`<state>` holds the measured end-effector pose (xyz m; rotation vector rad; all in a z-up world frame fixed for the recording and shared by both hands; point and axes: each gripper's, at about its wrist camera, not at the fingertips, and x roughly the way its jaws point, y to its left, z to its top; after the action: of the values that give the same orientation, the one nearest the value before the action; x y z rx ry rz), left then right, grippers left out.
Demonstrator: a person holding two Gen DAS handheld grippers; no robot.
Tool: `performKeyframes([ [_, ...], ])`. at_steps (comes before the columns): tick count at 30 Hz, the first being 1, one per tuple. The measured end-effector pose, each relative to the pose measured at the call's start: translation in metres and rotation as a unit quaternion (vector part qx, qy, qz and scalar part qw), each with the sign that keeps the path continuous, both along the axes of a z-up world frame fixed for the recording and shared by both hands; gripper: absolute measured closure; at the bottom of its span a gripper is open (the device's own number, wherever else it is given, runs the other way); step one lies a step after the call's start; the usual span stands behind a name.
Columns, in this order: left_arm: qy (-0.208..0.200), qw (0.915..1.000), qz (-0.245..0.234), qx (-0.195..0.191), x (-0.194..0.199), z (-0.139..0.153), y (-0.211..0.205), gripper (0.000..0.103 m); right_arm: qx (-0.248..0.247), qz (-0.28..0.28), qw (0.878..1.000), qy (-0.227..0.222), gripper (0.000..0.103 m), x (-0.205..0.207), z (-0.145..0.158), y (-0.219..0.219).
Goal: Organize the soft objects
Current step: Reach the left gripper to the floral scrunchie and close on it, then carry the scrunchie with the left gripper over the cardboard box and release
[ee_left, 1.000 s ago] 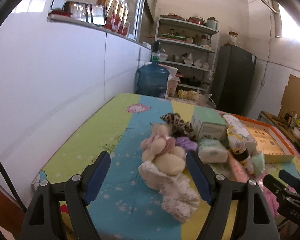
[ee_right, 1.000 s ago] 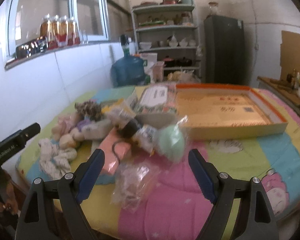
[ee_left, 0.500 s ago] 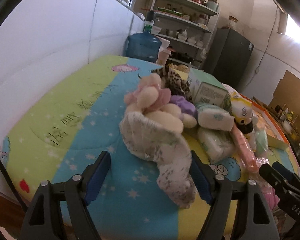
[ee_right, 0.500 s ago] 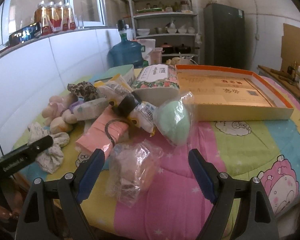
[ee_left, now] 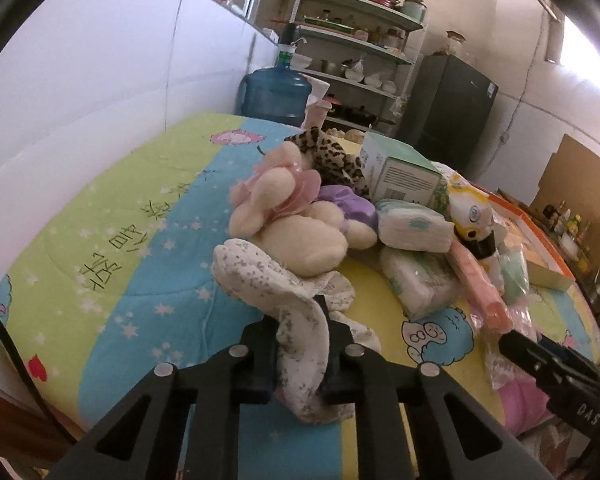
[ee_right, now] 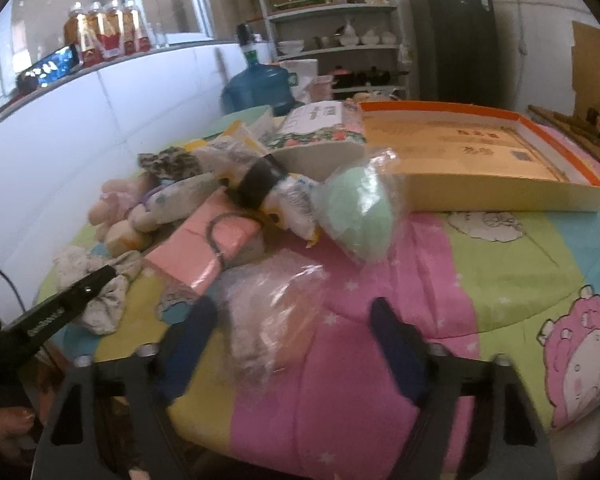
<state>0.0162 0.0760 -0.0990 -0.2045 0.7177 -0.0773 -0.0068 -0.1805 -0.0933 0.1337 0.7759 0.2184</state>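
A bench draped in a striped cartoon quilt carries a heap of soft goods: plush toys, a speckled white cloth, diaper packs, a pink packet, a bagged green item and an open orange-rimmed box.

Speckled white cloth lies crumpled beside cream plush toy — partly draped.

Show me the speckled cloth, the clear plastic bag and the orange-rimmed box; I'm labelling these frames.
speckled cloth (ee_left: 300, 344): left wrist view, the fold between the fingers.
clear plastic bag (ee_right: 276, 316): right wrist view, its crinkled middle.
orange-rimmed box (ee_right: 500, 194): right wrist view, its near yellow wall.
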Motion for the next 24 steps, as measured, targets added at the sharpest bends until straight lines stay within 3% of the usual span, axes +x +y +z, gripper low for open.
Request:
performKeyframes([
  [1, -0.001, 1.0000, 0.000, 0.002, -0.001, 0.001, -0.001, 0.089, 0.003, 0.008, 1.000, -0.002, 0.052, -0.001, 0.001, 0.002],
  [4, -0.004, 1.0000, -0.004, -0.002, -0.004, 0.002, -0.001, 0.090, -0.012, 0.013, 1.000, -0.009, 0.054, -0.005, 0.003, 0.008],
  [14, -0.040, 0.9988, -0.026, 0.004, -0.023, 0.023, -0.012, 0.091, -0.012, -0.006, 0.999, -0.039, 0.055, -0.015, 0.016, -0.004],
  [24, -0.098, 0.9932, -0.062, 0.008, -0.025, 0.070, -0.048, 0.091, -0.012, -0.028, 0.997, -0.071, 0.055, -0.022, 0.033, -0.028],
])
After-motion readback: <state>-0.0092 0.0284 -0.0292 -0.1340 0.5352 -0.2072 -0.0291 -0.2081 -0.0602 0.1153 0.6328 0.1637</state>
